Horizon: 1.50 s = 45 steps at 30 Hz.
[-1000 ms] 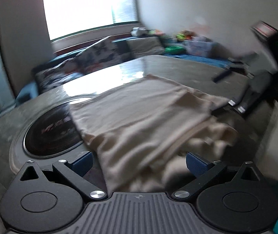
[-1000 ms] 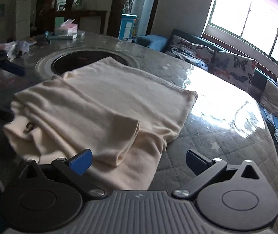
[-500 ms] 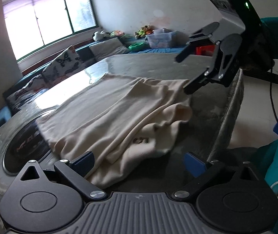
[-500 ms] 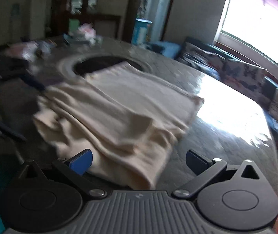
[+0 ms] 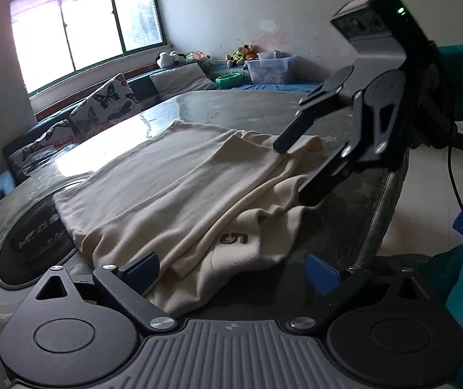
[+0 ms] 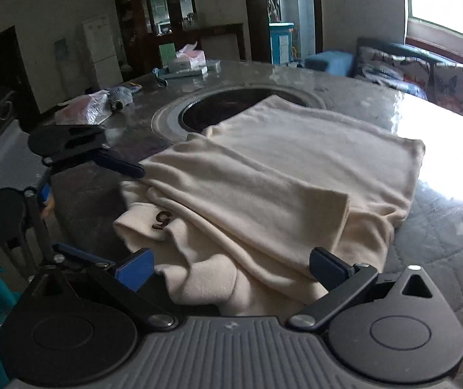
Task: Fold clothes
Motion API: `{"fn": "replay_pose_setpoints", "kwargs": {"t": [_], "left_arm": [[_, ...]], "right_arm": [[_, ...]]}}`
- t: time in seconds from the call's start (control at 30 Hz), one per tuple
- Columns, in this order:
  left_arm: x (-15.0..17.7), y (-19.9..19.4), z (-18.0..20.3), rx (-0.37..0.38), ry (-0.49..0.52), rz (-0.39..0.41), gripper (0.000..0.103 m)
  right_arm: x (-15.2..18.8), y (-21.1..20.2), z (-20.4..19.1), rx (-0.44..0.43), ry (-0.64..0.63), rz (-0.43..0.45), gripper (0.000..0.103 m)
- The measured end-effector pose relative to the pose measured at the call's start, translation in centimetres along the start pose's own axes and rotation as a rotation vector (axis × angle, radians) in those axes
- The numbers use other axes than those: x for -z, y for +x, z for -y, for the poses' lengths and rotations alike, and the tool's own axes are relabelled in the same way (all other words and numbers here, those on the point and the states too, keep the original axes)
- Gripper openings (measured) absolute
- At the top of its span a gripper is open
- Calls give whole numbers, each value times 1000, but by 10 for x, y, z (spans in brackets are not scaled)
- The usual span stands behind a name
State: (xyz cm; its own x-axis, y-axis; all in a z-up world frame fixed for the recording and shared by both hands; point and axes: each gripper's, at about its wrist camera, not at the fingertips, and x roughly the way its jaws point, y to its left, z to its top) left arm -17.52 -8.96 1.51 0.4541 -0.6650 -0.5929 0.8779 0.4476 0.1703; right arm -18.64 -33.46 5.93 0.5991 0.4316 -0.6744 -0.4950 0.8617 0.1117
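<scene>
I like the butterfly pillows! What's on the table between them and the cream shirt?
Nothing. In the left wrist view, only bare shiny table lies between the butterfly pillows and the cream shirt.

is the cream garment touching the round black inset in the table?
Touching. In the right wrist view the cream garment has its far corner lying over the rim of the round black inset, with no gap visible.

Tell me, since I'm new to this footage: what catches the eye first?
A cream garment lies half folded across the table, one corner over a dark round inset. A brown "5" shows on its near edge. Both grippers, left and right, sit open at that edge.
</scene>
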Motion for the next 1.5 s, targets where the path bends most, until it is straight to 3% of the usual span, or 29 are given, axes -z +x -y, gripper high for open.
{"fn": "replay_pose_setpoints", "kwargs": {"t": [0.33,0.4,0.5,0.7,0.87,0.97,1.1,1.13,1.17,1.2,1.23,1.37,1.5], "left_arm": [[-4,9,3,49,50,35,55],[-5,9,2,52,53,35,35],[-10,9,-3,50,24,38,20],[-32,9,-22,48,-52,84,11],[-32,5,-32,44,-87,89,10],[-29,1,-37,42,-106,89,10],[-25,-6,-43,40,-130,89,14],[-24,-7,-44,39,-136,89,14],[-23,-9,-46,39,-142,89,22],[-22,-10,-47,38,-148,89,43],[-21,-12,-49,38,-154,89,50],[-13,-21,-47,20,-137,83,63],[-5,-19,-31,-15,-62,62,64]], "right_arm": [[12,-30,-5,99,-103,-27,103],[14,-30,-9,112,-130,-38,102],[15,-29,-16,121,-181,-47,99],[15,-23,-32,155,-295,-41,89],[12,-8,-39,175,-370,-23,75],[9,4,-39,175,-386,-30,49],[2,12,-31,143,-337,-33,24],[0,11,-27,137,-311,-26,22],[-2,10,-23,130,-286,-19,21],[-4,9,-19,124,-260,-12,19],[-7,8,-17,117,-240,-8,18],[-15,6,-7,106,-173,4,17],[-23,7,0,102,-122,15,16]]}}
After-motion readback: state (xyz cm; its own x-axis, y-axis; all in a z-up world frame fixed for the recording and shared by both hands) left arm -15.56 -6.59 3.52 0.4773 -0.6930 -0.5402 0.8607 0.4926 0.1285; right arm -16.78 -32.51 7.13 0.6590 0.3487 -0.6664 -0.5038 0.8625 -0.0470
